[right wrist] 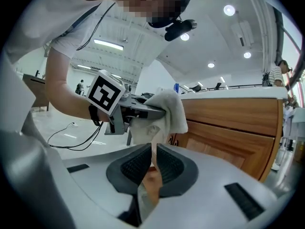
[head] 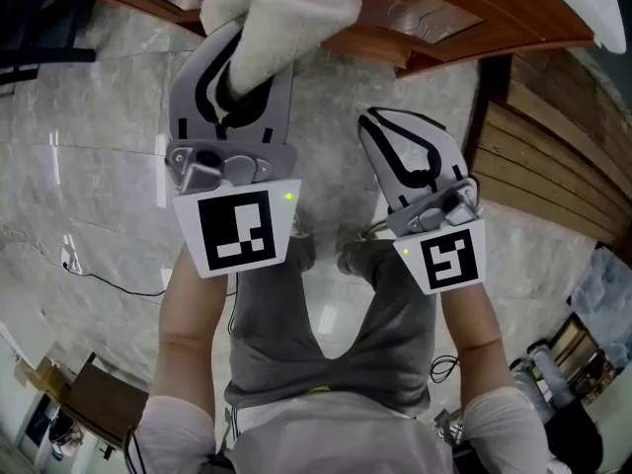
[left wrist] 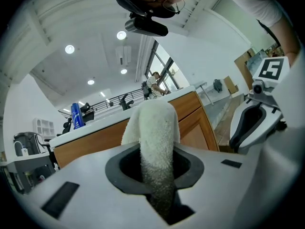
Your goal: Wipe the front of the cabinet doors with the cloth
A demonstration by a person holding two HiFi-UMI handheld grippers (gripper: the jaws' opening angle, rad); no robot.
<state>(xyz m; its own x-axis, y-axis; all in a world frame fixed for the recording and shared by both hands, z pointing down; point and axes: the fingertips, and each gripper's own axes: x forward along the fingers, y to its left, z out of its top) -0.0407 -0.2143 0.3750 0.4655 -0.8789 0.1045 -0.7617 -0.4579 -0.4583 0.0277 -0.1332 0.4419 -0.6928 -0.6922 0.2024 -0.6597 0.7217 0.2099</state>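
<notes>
A white fluffy cloth (head: 269, 20) is pinched in my left gripper (head: 242, 62), which is shut on it and held up close to the wooden cabinet door (head: 415, 13). In the left gripper view the cloth (left wrist: 155, 132) rises out of the jaws in front of the cabinet (left wrist: 200, 123). My right gripper (head: 383, 128) hangs to the right of the left one, a little lower, shut with nothing in it. The right gripper view shows its jaws (right wrist: 153, 162) almost touching, the cloth (right wrist: 167, 109) beyond them, and the cabinet's panelled doors (right wrist: 228, 123) to the right.
A pale marble floor (head: 89, 146) lies below, with a dark cable (head: 109, 284) across it at the left. Wooden slats (head: 553, 156) run along the right side. Cardboard boxes (head: 89, 393) sit at lower left. A blue bottle (left wrist: 76, 114) stands on the white countertop.
</notes>
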